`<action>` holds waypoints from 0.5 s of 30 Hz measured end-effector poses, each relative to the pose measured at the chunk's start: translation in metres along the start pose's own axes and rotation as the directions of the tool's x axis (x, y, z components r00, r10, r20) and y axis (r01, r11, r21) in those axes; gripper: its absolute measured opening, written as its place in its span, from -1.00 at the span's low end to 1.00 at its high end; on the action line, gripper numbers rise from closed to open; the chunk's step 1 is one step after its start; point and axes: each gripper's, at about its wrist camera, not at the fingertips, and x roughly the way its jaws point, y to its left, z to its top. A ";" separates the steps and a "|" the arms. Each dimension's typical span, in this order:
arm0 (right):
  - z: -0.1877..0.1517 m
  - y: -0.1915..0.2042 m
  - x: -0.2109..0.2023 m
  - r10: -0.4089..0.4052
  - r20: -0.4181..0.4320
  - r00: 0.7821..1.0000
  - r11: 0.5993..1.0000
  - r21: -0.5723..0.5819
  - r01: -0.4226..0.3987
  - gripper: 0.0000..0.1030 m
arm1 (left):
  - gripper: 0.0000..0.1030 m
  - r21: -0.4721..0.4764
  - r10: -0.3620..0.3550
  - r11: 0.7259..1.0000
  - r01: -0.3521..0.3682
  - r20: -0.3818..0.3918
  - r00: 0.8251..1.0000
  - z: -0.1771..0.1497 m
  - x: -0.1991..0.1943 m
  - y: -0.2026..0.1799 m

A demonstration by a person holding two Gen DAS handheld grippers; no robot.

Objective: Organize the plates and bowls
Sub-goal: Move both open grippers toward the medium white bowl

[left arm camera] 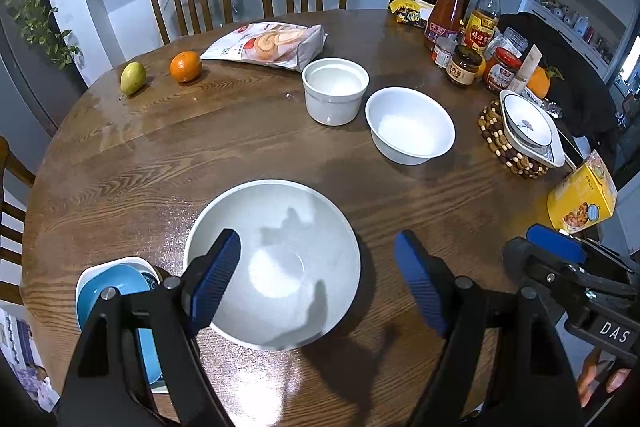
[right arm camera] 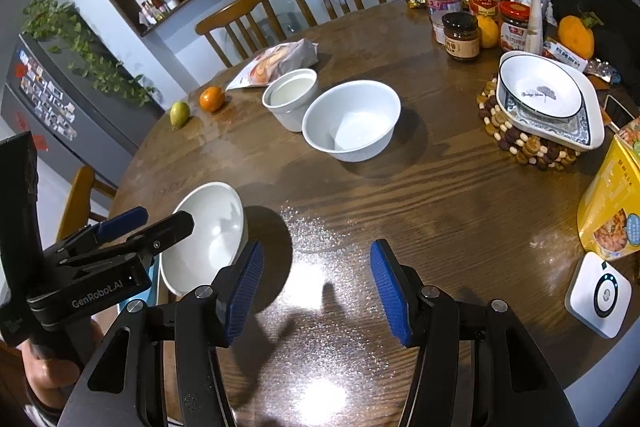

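Evidently, sorting had barely begun: across the round brown wooden table (left arm camera: 120, 163) the crockery was still spread out. Nearest lay a wide, shallow white ceramic bowl (left arm camera: 276, 251), with a blue bowl stacked in a white square dish (left arm camera: 116, 287) at the near-left edge; farther off stood a deep white bowl (left arm camera: 410, 125) touching a straight-sided white ramekin (left arm camera: 335, 91), and a patterned dish pair on a beaded trivet (left arm camera: 532, 131) far right. Gathering the wide bowl was judged the step in hand, calling for one pad inside its rim. The left gripper (left arm camera: 318, 279) was held wide open over that bowl, gripping nothing; the right gripper (right arm camera: 316, 291) was kept half open above bare wood, empty.
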 end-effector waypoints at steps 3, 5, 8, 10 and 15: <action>0.000 -0.001 -0.002 0.002 0.000 1.000 1.000 -0.004 -0.002 0.10 | 0.53 -0.003 0.005 1.000 -0.005 0.002 1.000 0.000 -0.001 -0.001; -0.001 -0.001 -0.002 0.005 0.000 1.000 1.000 -0.006 -0.005 0.10 | 0.53 -0.006 0.007 1.000 -0.007 0.004 1.000 0.000 -0.002 -0.002; -0.001 -0.003 -0.003 0.007 -0.002 1.000 1.000 -0.011 -0.007 0.10 | 0.53 -0.011 0.009 1.000 -0.009 0.004 1.000 -0.002 -0.002 -0.005; -0.001 -0.003 -0.005 0.008 0.001 1.000 1.000 -0.014 -0.008 0.10 | 0.53 -0.011 0.009 1.000 -0.009 0.004 1.000 -0.002 -0.002 -0.004; -0.002 -0.006 -0.007 0.011 0.002 1.000 1.000 -0.016 -0.010 0.10 | 0.53 -0.019 0.013 1.000 -0.013 0.008 1.000 -0.003 -0.003 -0.011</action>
